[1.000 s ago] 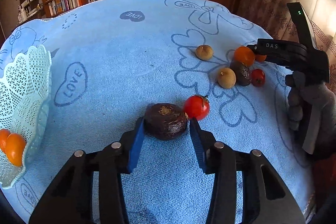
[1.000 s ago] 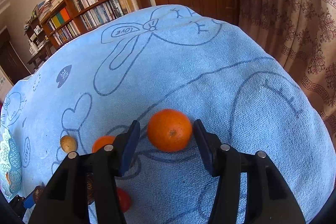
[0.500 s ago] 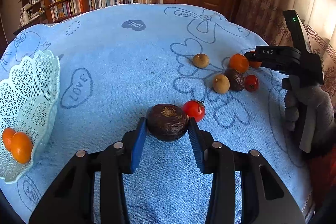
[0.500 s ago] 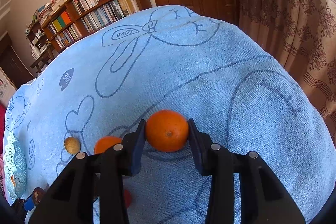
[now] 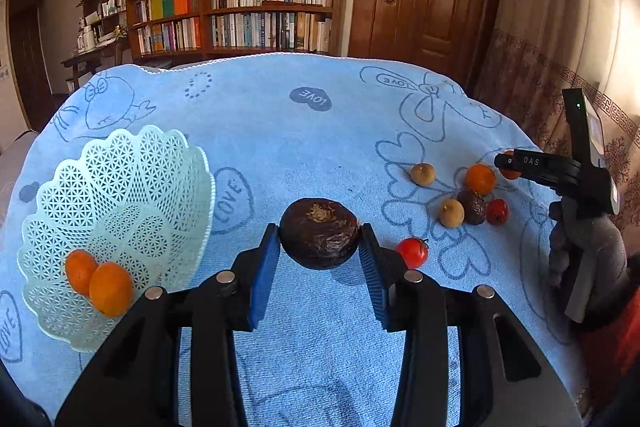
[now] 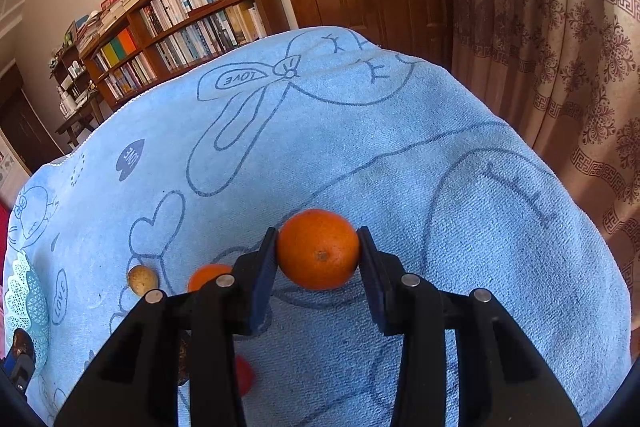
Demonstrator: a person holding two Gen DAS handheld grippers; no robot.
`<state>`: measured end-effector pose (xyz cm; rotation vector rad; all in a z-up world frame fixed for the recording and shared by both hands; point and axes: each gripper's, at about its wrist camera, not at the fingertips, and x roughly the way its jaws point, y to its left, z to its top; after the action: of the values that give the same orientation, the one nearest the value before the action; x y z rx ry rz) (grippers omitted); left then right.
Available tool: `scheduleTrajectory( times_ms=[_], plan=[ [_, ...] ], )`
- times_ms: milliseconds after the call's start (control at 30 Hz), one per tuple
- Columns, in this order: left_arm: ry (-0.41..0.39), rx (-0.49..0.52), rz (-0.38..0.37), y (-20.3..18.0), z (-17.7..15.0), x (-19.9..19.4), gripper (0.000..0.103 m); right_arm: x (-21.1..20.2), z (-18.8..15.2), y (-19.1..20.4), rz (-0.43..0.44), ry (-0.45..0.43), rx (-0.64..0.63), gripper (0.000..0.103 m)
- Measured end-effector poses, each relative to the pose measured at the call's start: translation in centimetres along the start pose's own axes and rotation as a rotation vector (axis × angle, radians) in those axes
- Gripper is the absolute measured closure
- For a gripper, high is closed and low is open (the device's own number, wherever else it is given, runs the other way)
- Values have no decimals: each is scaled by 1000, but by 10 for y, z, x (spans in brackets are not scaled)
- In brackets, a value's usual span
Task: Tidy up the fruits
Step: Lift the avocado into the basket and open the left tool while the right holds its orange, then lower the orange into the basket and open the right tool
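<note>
Basket (image 5: 120, 187) of white lattice sits at the towel's (image 5: 280, 131) left edge, two oranges (image 5: 100, 283) inside. Your left gripper (image 5: 319, 247) is clamped on a dark wrinkled fruit (image 5: 319, 233); your right gripper (image 6: 318, 255) is clamped on an orange (image 6: 318, 249) near the right edge.

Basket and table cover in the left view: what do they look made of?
Basket: looks like moulded plastic, pale mint and slightly glossy, judging by its regular lattice holes and stiff scalloped rim. Cover: seems to be terry cloth, matte blue, given its looped nap, soft folds at the far edge and printed cartoon outlines. Neither can be confirmed by look alone.
</note>
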<state>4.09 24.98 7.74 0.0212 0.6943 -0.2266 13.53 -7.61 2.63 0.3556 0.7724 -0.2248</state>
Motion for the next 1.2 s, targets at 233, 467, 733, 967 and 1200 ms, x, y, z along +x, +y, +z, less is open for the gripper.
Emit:
scheduleTrajectory(
  times_ms=[233, 467, 733, 967, 1200],
  plan=[
    [-27, -73, 76, 39, 5, -14, 61, 0, -1, 1, 1, 2, 1, 63],
    [-18, -134, 131, 73, 0, -20, 61, 1, -3, 3, 5, 6, -9, 63],
    [-43, -182, 142, 96, 2, -34, 47, -4, -4, 4, 26, 3, -9, 63],
    [-108, -245, 193, 120, 9, -58, 25, -31, -4, 30, 133, -18, -40, 63],
    [-129, -310, 215, 138, 10, -70, 17, -63, -18, 94, 313, 3, -138, 63]
  ],
)
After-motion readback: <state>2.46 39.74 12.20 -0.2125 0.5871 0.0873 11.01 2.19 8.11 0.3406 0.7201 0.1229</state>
